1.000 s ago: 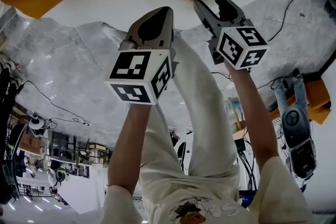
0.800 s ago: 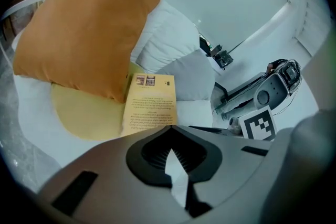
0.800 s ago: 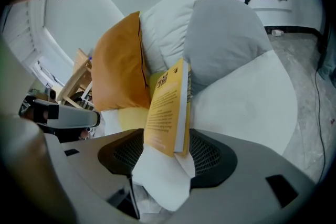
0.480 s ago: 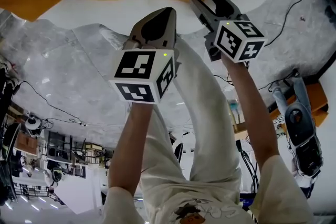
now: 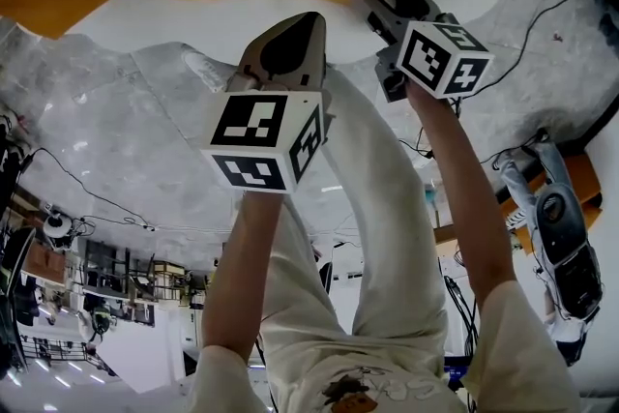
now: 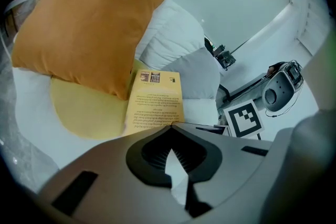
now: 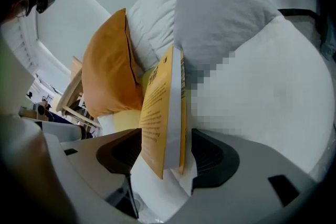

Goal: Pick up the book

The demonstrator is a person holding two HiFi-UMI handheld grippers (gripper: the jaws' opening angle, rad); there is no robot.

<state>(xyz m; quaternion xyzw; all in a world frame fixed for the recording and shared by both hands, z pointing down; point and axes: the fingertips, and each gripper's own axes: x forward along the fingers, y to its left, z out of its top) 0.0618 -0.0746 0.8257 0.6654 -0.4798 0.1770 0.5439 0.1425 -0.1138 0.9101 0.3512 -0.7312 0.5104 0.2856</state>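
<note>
**Nearest, L side:** left tool (image 6: 171, 126), grey plastic, jaws together at the tips w/ nothing btwn them. It hangs short of the book and looks idle.

**Nearest, R side:** right tool (image 7: 166, 134), jaws spread wide and just been opening further, straddling the near edge of the yellow paperback book (image 7: 157, 113). The white page block and both covers sit btwn the ribbed pads, but the pads don't press yet, so no grip.

**Mid:** the book lies flat on the white bedding (image 7: 283, 102), near end toward the tools. One long side overlaps a flat round yellow cushion (image 6: 84, 115) and touches the lower corner of a big orange fabric pillow (image 6: 89, 23).

**Far:** a grey pillow (image 6: 199, 76) sits just beside the book's other side, w/ a white pillow (image 6: 173, 34) behind it.

**Step in hand (judged):** seat the R tool on the book before closing. To do it well:
- Slide deeper, so the pads cover more than the bare edge.
- Keep the lower jaw under the back cover w/o scooping up sheet.
- Hold the jaws square to the covers, so the whole page block is caught and not one cover alone.
- Close firmly, then lift clear of the orange pillow, which may drag on the book's corner.
- A thin paperback held at one end will prob. droop, so the L tool could prop the free side if needed.
</note>
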